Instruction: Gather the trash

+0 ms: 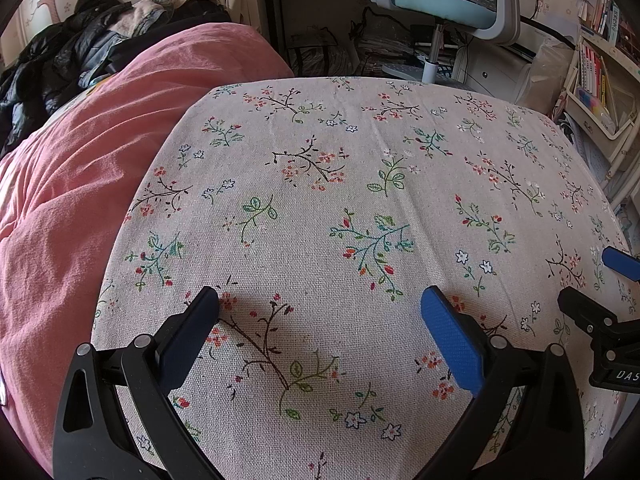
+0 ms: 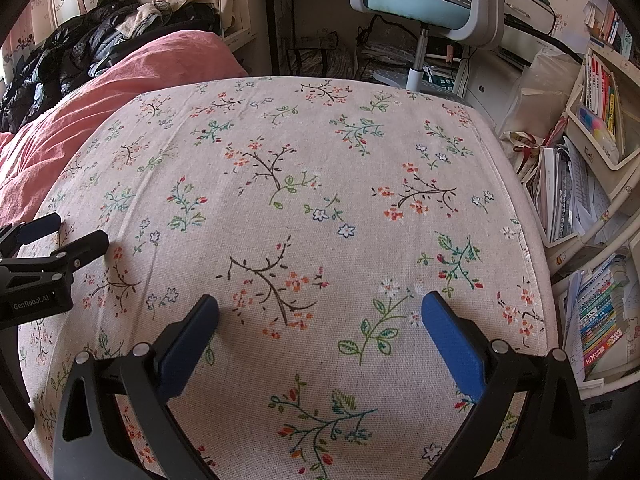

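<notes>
No trash shows in either view. A flowered cloth covers the surface under both grippers. My left gripper hangs just above it, open, with nothing between its blue pads. My right gripper is likewise open and empty above the cloth. In the left wrist view the right gripper pokes in at the right edge. In the right wrist view the left gripper pokes in at the left edge. The two are side by side, a short way apart.
A pink quilt lies left of the cloth with dark clothes piled behind it. A swivel chair stands beyond the far edge. Shelves of books and papers crowd the right side.
</notes>
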